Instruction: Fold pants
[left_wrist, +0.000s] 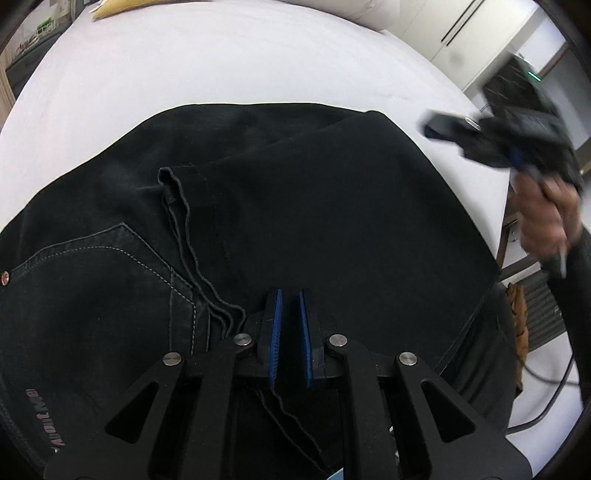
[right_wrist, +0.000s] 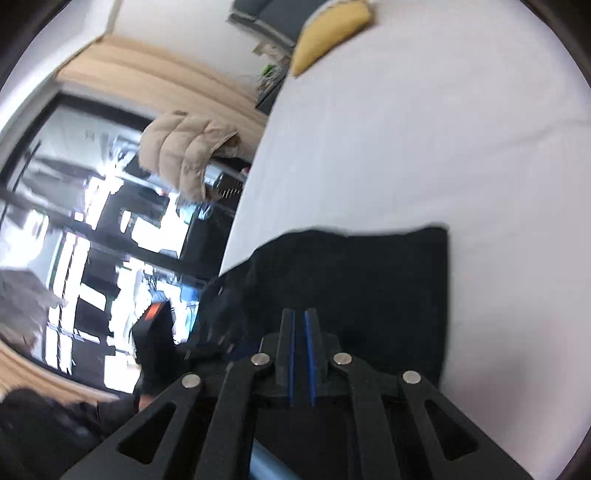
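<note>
Lying folded on the white bed (left_wrist: 229, 74), the black pants (left_wrist: 314, 206) (back pocket showing at the left) sat beneath the left claw (left_wrist: 290, 295), whose blue pads stood nearly together, gripping nothing. The right claw (right_wrist: 300, 314), likewise almost closed and empty, hung blurred over the pants' edge.

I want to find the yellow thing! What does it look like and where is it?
Start at the big white bed with the black pants on it. Look to the far end, away from the pants: the yellow cushion lies at the edge. It is the only yellow thing there.
</note>
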